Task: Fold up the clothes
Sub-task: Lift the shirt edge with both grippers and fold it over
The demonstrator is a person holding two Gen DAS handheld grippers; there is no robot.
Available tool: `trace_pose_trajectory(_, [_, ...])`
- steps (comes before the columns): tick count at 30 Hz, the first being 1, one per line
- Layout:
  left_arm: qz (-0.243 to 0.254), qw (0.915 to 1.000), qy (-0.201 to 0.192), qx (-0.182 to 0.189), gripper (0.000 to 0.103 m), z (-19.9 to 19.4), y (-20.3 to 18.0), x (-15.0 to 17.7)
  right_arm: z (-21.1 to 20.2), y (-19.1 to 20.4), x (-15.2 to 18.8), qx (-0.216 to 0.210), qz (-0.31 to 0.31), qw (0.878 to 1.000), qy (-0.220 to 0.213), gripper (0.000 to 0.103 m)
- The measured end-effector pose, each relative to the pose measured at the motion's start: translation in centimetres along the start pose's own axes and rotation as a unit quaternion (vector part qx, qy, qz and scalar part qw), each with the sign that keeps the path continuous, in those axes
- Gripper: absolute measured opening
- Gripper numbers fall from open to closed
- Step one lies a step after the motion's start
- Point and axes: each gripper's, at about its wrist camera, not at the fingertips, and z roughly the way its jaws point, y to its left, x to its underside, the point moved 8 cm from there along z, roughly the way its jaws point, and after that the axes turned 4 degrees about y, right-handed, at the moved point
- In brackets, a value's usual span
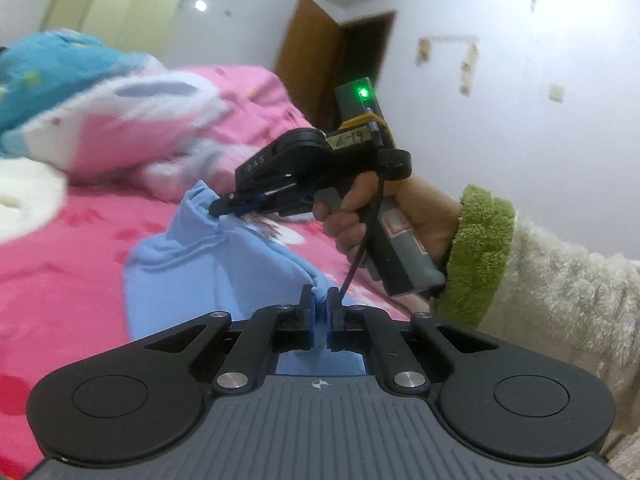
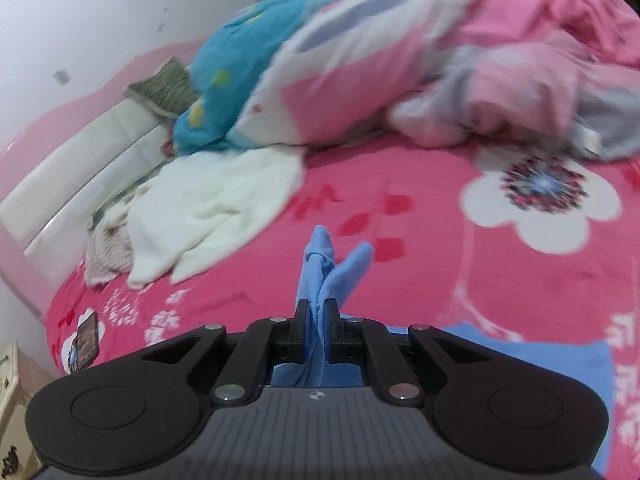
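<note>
Left tool: our left tool (image 1: 319, 300) is clenched on a fold of the light blue garment (image 1: 192, 268), the cloth pinched between its two black fingers (image 1: 306, 304).
Right tool: seen from the left wrist, our right tool (image 1: 218, 208) grips another edge of the same garment; from its own camera, the right tool (image 2: 318, 312) has blue cloth squeezed between its jaws, with bunched ends sticking out past the fingertips.
Garment: we hold it lifted off the bed between both tools, the fabric hanging in soft folds; a further part of it shows low at the right of the right wrist view, lying over the bed cover.
Hand: a hand (image 1: 384, 216) wraps the grey handle of the right tool, with a fluffy cream sleeve (image 1: 560, 288) cuffed in green behind it.
Bed: the bed cover (image 2: 420, 240) is bright pink with white flowers.
Other cloth: a white fluffy piece (image 2: 216, 204) lies toward the headboard (image 2: 60, 188), and a blurred heap of pink, white and turquoise bedding (image 2: 320, 68) sits beyond.
</note>
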Motion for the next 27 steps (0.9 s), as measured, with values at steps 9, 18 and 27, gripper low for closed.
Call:
trace_pose_trajectory(9, [0.016,0.9963,0.066,0.054,0.002,7.0,-3.7,1.5,-1.6,-10.8,2.5,0.007,0.081,0.997,-0.003,0.005])
trace_pose_trajectory(18, [0.036,0.9900,0.095,0.098,0.002,10.4,-6.1,2.3,-3.7,-16.0,4.1,0.014,0.112,0.993,-0.013,0.005])
trace_pose_trajectory(27, [0.042,0.9863,0.117,0.109,0.002,11.6,-6.8,3.1,-4.3,-18.9,5.9,0.024,0.132,0.991,-0.017,0.005])
